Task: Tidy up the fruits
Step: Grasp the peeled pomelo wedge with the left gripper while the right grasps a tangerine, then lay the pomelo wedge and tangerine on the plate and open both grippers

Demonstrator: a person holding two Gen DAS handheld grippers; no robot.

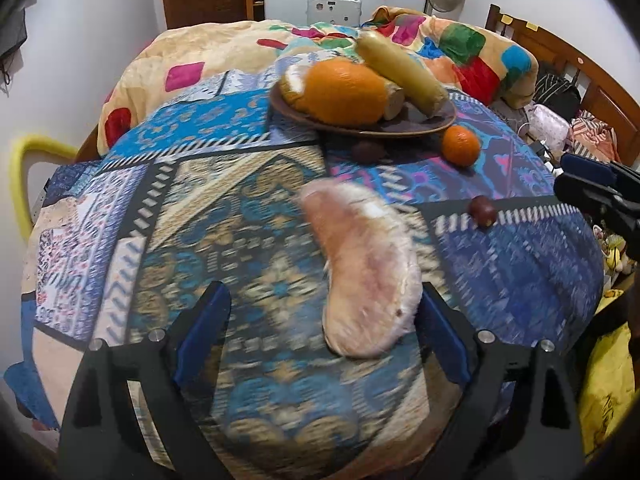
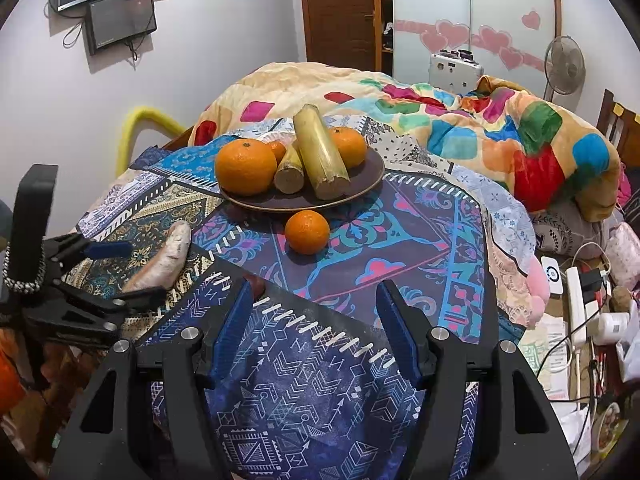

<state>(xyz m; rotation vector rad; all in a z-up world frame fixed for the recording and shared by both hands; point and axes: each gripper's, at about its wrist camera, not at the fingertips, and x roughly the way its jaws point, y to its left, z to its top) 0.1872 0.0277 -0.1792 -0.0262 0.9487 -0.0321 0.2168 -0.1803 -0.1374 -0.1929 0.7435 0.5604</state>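
A brown plate [image 1: 440,120] [image 2: 368,176] holds oranges [image 2: 245,166] and two cut sugarcane pieces [image 2: 320,152]. A loose orange [image 1: 461,145] [image 2: 307,232] lies in front of the plate. A pinkish sweet potato [image 1: 362,272] [image 2: 162,258] lies on the patterned cloth, blurred, between my left gripper's fingers and close to the right finger. My left gripper [image 1: 322,332] [image 2: 120,268] is open. A small dark red fruit [image 1: 483,210] [image 2: 256,284] lies by my right gripper's left finger. My right gripper [image 2: 316,320] [image 1: 592,188] is open and empty.
A second small dark fruit [image 1: 366,151] sits under the plate's front rim. A colourful blanket [image 2: 500,132] is heaped behind the table. A yellow chair back [image 1: 28,168] stands at the left. Cables and clutter [image 2: 580,292] lie on the right.
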